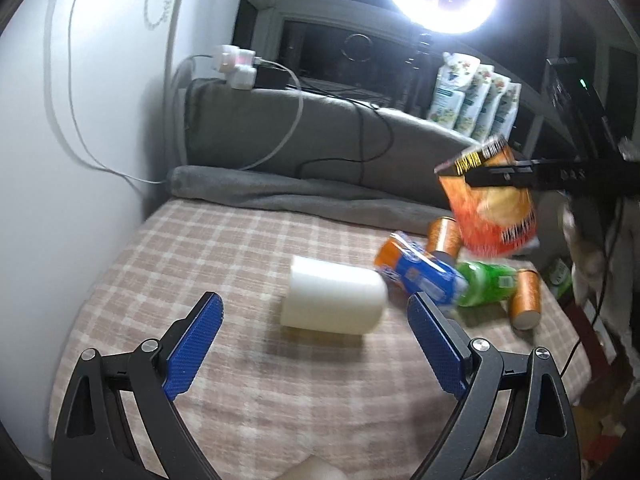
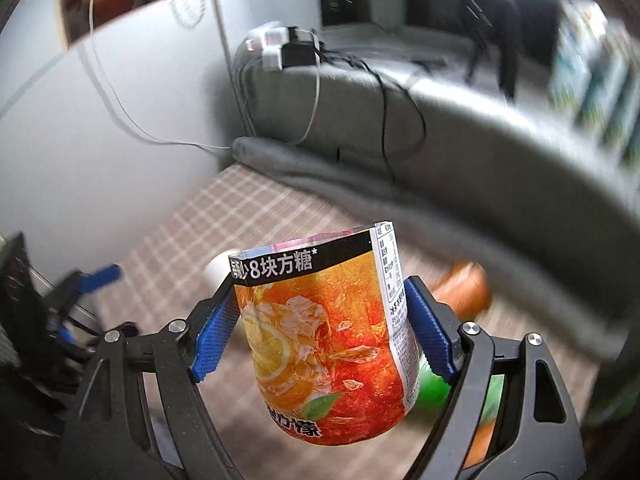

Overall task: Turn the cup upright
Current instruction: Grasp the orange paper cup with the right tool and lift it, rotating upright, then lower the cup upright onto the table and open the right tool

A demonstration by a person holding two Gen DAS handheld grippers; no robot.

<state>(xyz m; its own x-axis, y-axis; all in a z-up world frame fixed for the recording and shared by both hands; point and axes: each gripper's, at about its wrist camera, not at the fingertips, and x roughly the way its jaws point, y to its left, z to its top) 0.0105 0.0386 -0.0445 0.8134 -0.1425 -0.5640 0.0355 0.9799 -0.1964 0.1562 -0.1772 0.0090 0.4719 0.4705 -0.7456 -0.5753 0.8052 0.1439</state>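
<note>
An orange iced-tea cup (image 2: 328, 344) with a black band at its rim is held in my right gripper (image 2: 320, 320), whose blue pads press its two sides; it hangs above the bed, rim up and slightly tilted. It also shows in the left wrist view (image 1: 490, 204), lifted at the right. My left gripper (image 1: 316, 316) is open and empty, low over the checked blanket (image 1: 208, 248). A white cup (image 1: 334, 300) lies on its side just ahead of it, between the fingers' line.
Several items lie at the right: a blue-orange packet (image 1: 416, 274), a green bottle (image 1: 486, 282), two copper cans (image 1: 526, 300). A grey rolled blanket (image 1: 304, 192) and headboard with cables bound the far side. The wall (image 1: 60, 160) is at the left.
</note>
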